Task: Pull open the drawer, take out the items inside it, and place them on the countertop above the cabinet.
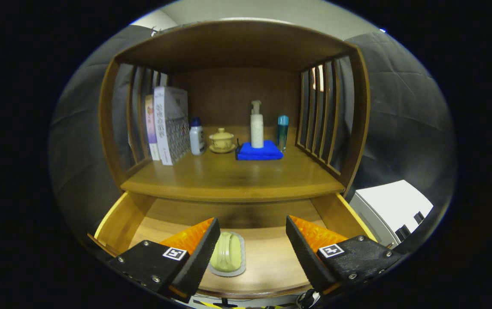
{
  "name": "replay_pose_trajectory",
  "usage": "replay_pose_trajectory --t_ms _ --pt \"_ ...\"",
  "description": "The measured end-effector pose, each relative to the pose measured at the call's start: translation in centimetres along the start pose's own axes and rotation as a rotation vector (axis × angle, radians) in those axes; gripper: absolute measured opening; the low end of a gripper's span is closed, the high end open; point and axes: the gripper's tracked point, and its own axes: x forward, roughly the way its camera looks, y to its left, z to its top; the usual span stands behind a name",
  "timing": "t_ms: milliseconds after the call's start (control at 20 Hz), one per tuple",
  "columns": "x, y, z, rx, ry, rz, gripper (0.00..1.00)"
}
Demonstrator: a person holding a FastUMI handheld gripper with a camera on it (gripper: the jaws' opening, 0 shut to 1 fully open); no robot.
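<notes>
The wooden drawer (271, 262) under the cabinet's countertop (229, 180) is pulled open. On its floor lies a pale green brush on a grey base (227, 254), close beside the left finger. My gripper (252, 227) hovers open over the drawer, the fingers wide apart and holding nothing. On the countertop stand a white pump bottle (256, 125) on a folded blue cloth (259, 152), a teal bottle (283, 131), a small white bottle with a blue cap (196, 136), a lidded tea cup on a saucer (222, 140) and upright books (166, 124).
The cabinet has slatted side walls (321, 116) and a wooden top over the shelf. A white and grey box (392, 210) stands to the right of the drawer. The front of the countertop is bare wood.
</notes>
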Motion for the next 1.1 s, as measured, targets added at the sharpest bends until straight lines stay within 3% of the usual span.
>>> replay_pose_trajectory --t_ms 350,750,850,950,1100 --pt "4.0 1.3 -3.1 -0.016 0.198 -0.04 0.96" --pt "5.6 3.1 -7.6 -0.027 0.396 -0.007 0.95" --pt "5.8 3.5 -8.2 -0.043 0.407 -0.003 0.9" --pt "5.6 3.4 -9.1 -0.067 0.428 -0.008 0.79" --pt "5.3 4.8 -10.2 -0.039 0.449 0.053 0.51"
